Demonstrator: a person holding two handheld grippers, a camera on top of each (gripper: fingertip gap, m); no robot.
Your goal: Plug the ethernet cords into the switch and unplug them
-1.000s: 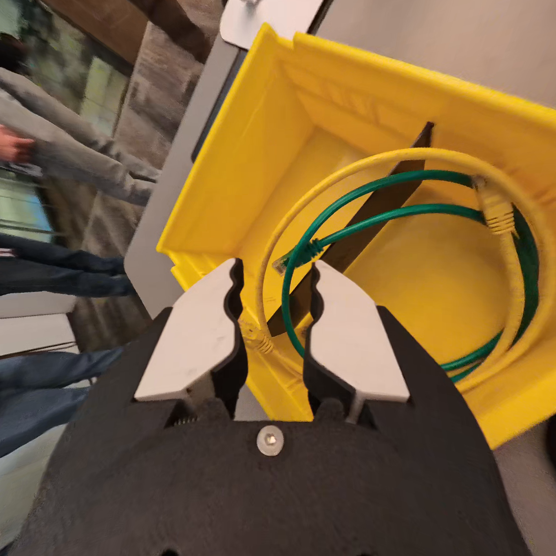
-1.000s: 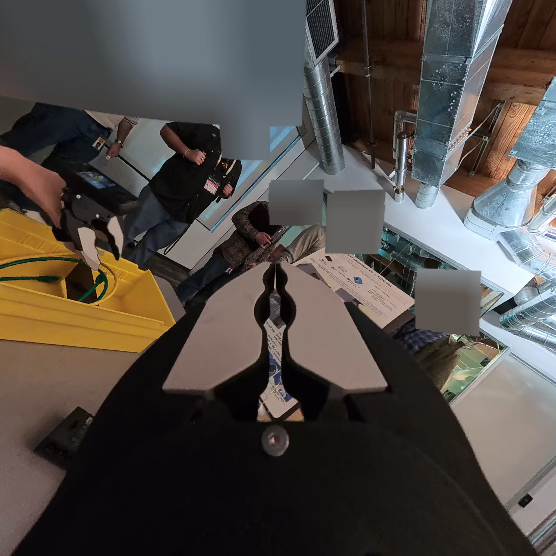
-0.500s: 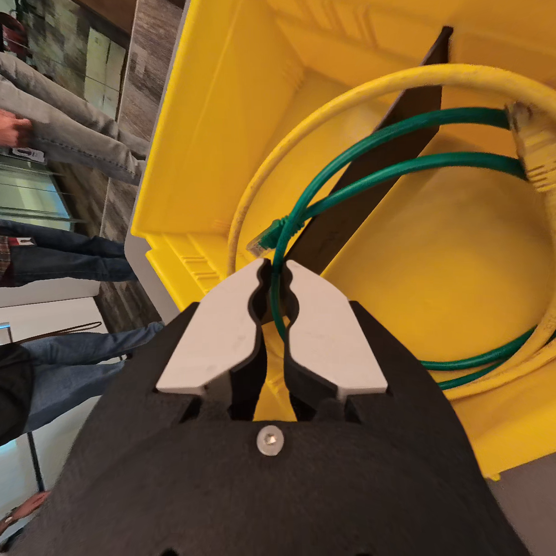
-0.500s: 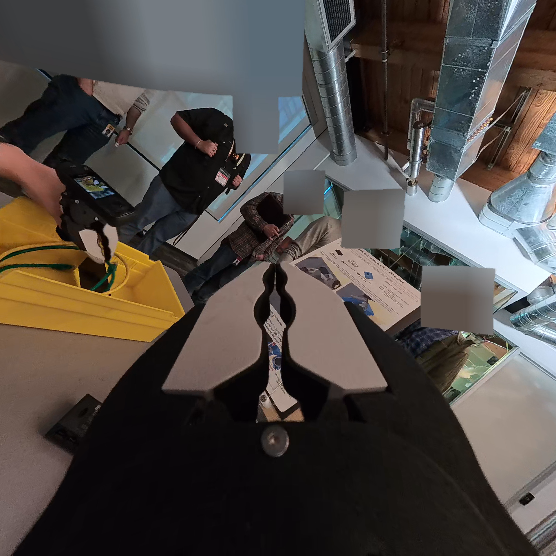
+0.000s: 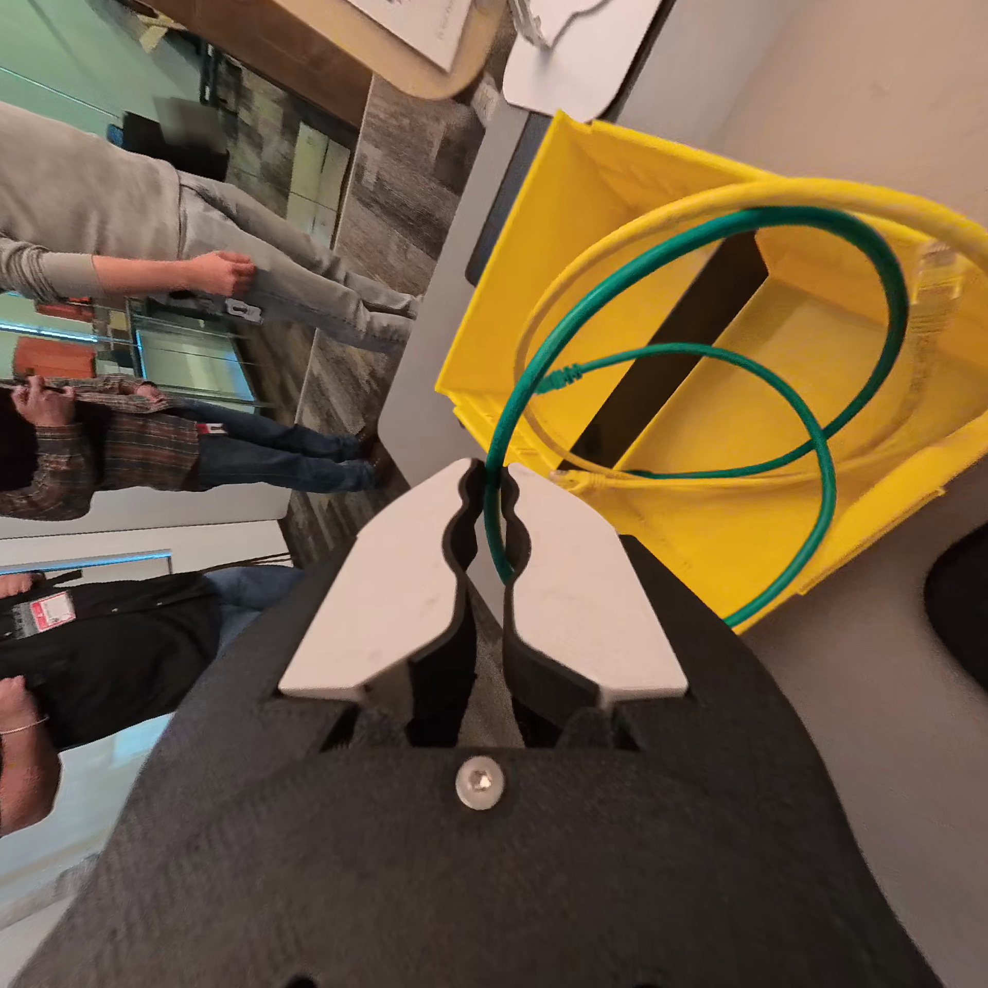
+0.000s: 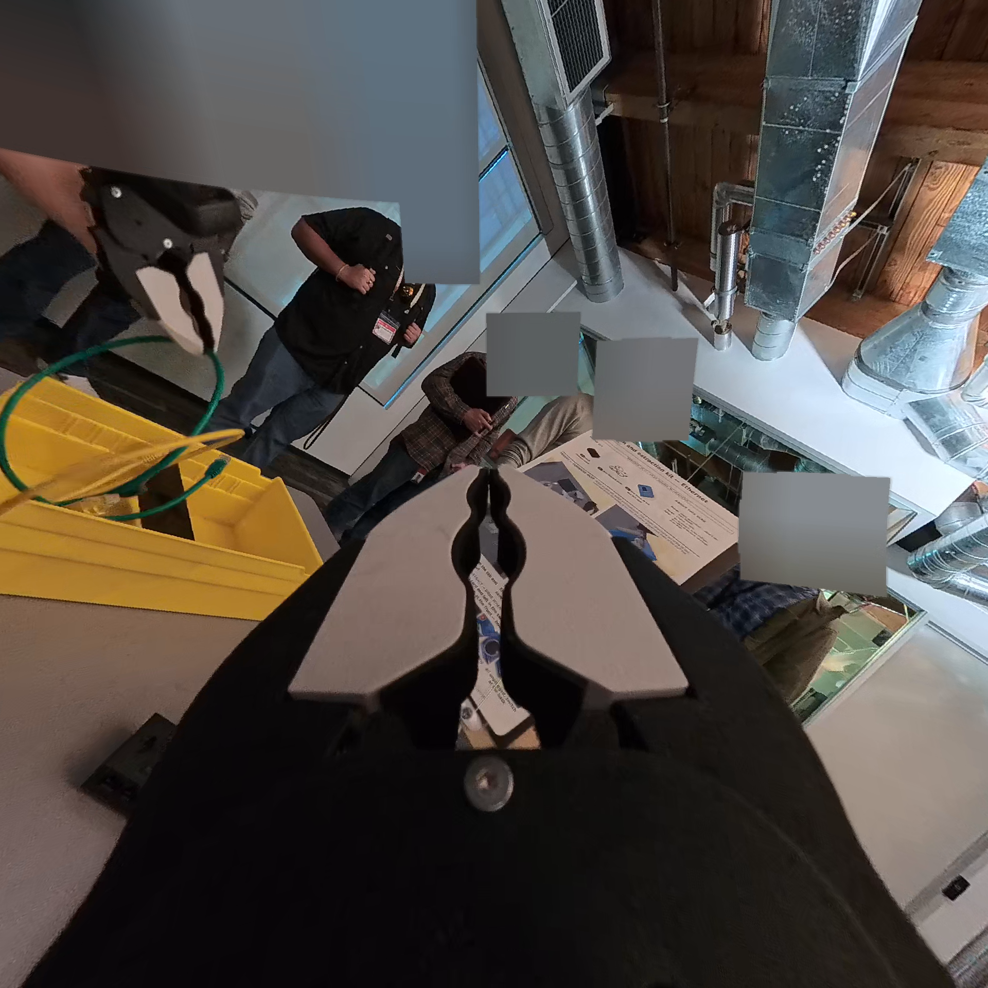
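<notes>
Because the left gripper (image 5: 491, 476) is clamped on the green cord (image 5: 695, 235) partway along its length and not at a plug, we read the hold in the left wrist view as a way to draw the loop up out of the yellow bin (image 5: 561, 224), not yet a hold fit for plugging. The cord runs between the fingers and arcs out over the bin, its green plug (image 5: 556, 378) hanging free above the black divider (image 5: 668, 347). The yellow cord (image 5: 695, 198) loops with it, one yellow plug (image 5: 938, 283) at the far side and another lying near the bin's front wall; we cannot tell whether the two cords are tangled or only overlapping. We read no brand or marking on either cord or on the bin here.

In the right wrist view, the right gripper (image 6: 489, 476) has its fingers drawn together on nothing, pointing away from the work, and we judge it is simply waiting. Off to its left the left gripper (image 6: 200, 334) is lifted above the yellow bin (image 6: 160, 566) with the green cord (image 6: 107, 353) hanging from it in a wide loop. A small black box (image 6: 125, 759), which we take for the switch, lies on the grey table (image 6: 107, 668) near the bin, with nothing plugged into it that we can see. A printed poster (image 6: 631, 513) stands behind; we leave its text unread.
</notes>
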